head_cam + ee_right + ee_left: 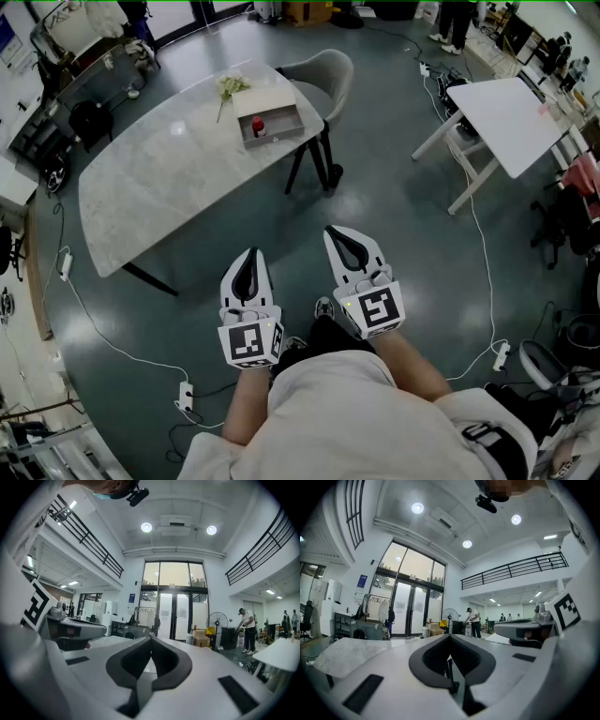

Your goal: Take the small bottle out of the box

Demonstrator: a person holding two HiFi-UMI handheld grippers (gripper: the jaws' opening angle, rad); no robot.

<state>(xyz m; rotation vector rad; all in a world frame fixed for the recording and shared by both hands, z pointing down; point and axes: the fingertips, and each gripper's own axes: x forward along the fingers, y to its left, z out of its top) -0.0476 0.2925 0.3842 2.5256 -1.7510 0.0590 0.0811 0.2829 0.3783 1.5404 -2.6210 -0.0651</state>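
An open box (281, 100) stands at the far right end of the marble table (159, 187). In it stands the small bottle (258, 127), dark with a red cap, with a small white item beside it. Both grippers hang over the floor close to the person's body, well short of the table. My left gripper (251, 255) is shut and empty, and in the left gripper view its tips (450, 637) meet. My right gripper (340, 232) is likewise shut with nothing in it, its pads together in the right gripper view (151, 638).
A sprig of pale flowers (229, 86) lies beside the box. A grey chair (323, 67) stands behind the table's right end. A white table (511, 112) is at the right, and cables and power strips (186, 397) trail over the dark floor.
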